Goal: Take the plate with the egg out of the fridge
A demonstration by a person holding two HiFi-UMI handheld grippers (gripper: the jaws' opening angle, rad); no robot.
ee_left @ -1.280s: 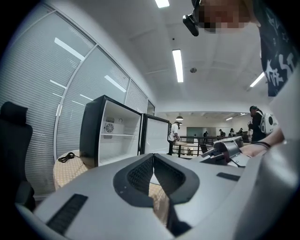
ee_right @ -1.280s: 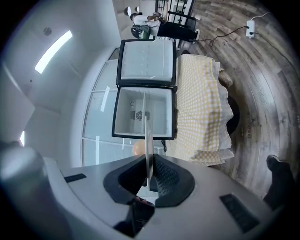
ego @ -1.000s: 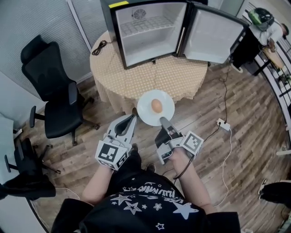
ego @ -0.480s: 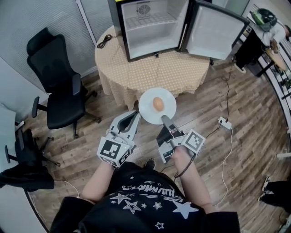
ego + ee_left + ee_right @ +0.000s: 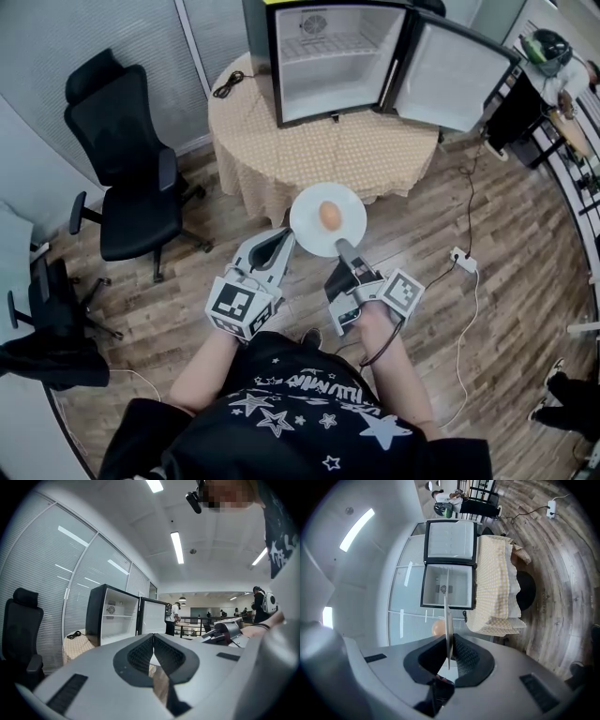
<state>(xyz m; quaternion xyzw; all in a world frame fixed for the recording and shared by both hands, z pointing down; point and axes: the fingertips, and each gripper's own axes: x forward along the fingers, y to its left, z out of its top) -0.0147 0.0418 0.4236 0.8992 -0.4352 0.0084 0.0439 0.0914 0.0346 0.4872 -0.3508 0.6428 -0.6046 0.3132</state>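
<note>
Since my right gripper (image 5: 343,247) grips the plate (image 5: 307,228) and egg (image 5: 329,215) outside the fridge (image 5: 339,86), left gripper (image 5: 284,236) closed empty, I'm nearly done.

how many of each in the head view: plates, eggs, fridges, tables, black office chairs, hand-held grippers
plate: 1
egg: 1
fridge: 1
table: 1
black office chair: 2
hand-held gripper, left and right: 2
total: 8
</note>
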